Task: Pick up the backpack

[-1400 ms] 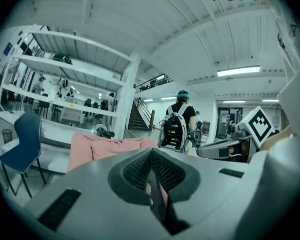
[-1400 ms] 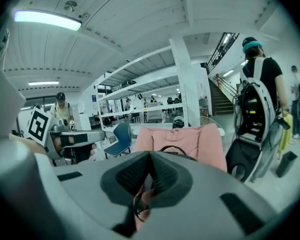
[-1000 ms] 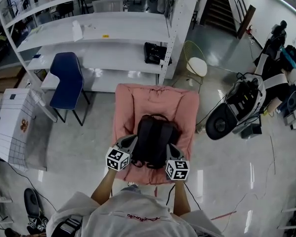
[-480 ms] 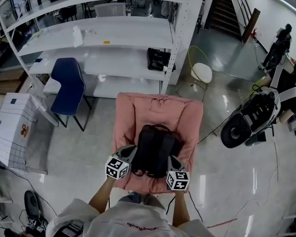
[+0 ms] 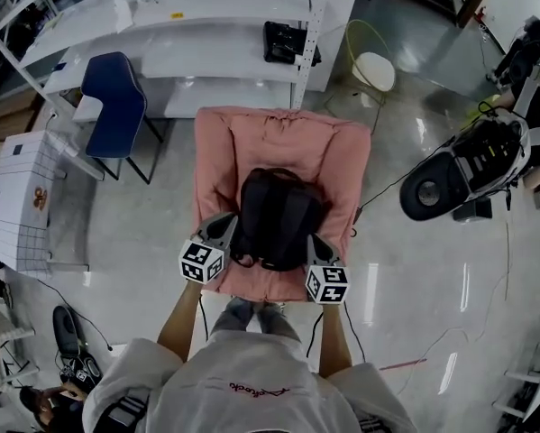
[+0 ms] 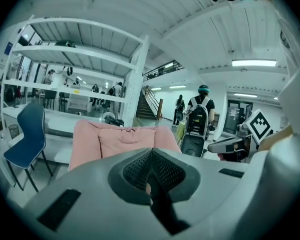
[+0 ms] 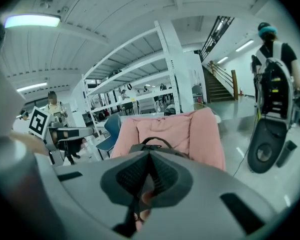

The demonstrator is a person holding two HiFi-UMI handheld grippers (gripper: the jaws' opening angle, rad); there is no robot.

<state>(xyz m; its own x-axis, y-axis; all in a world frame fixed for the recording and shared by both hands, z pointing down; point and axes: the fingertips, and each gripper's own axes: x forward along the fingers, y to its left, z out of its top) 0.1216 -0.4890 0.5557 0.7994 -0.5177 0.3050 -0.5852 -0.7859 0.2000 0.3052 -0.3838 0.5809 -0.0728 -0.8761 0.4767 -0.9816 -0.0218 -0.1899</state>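
While the black backpack (image 5: 274,216) sat on the pink chair (image 5: 279,138), the left gripper (image 5: 228,233) and the right gripper (image 5: 313,244) were clamped shut on it, one at each side.

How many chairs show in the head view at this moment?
3: the pink armchair under the backpack, a blue chair at its left by the shelves, a white-seated chair at upper right. Others may be hidden.
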